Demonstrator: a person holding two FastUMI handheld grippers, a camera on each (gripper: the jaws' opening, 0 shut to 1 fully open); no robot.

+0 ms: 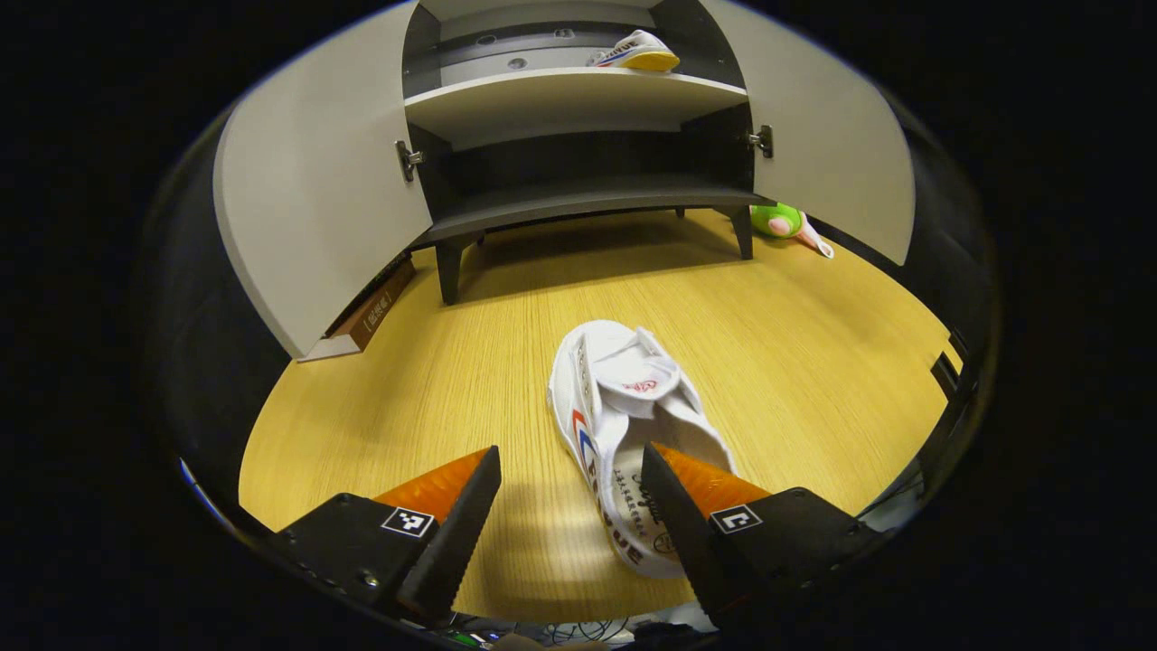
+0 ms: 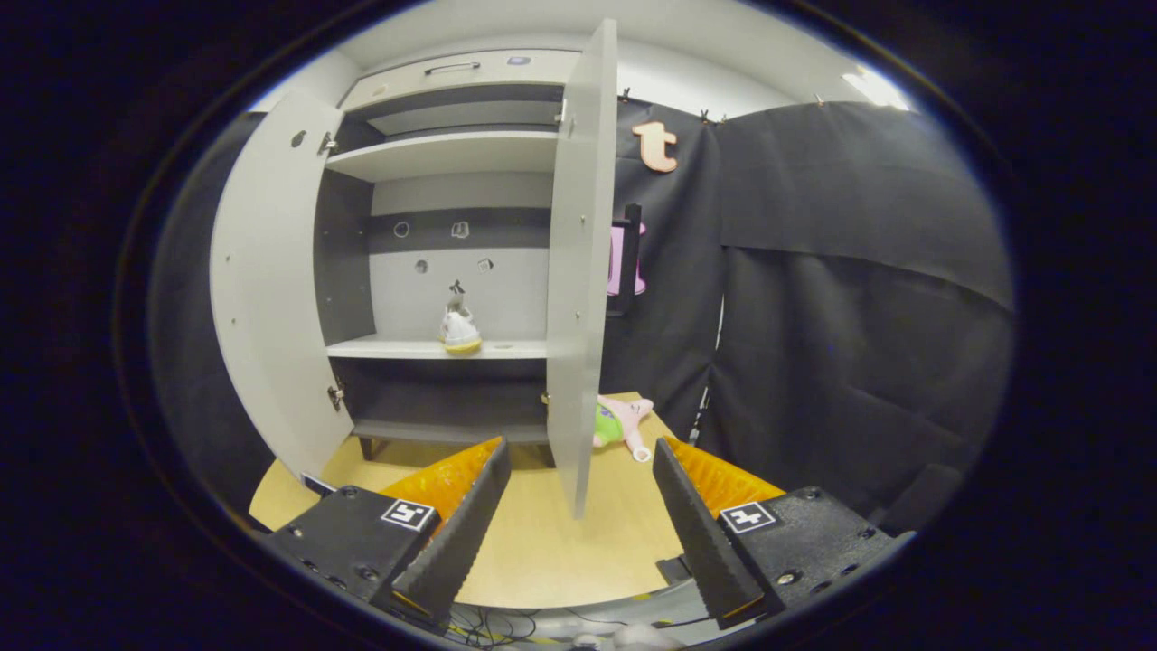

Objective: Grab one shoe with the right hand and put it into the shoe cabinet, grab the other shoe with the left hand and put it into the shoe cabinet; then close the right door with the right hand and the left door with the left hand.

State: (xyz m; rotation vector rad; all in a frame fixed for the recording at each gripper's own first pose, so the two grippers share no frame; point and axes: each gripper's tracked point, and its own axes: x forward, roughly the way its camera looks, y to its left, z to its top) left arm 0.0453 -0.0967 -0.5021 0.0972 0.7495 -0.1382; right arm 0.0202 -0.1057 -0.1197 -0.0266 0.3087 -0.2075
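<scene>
Yellow wood-grain table point(image 1: 407, 389) ahead of left gripper point(image 1: 571, 506), fingers spread, white shoe point(image 1: 624, 434) lying between them, unheld, shoe cabinet point(image 1: 578, 90) beyond, doors open, second shoe point(image 2: 459, 330) shelved, right gripper point(image 2: 580, 515) spread, empty, right door point(image 2: 578, 271) edge-on between fingers, plush toy point(image 2: 619, 423) behind.

The left gripper point(image 1: 571, 479) hangs with fingers apart over a white shoe point(image 1: 624, 434) on the table point(image 1: 795, 353). Another shoe point(image 1: 635, 52) sits on the open cabinet's point(image 1: 578, 99) shelf.

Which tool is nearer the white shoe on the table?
Left. The left tool is open right over the white shoe; the right tool faces the cabinet's right door.
</scene>
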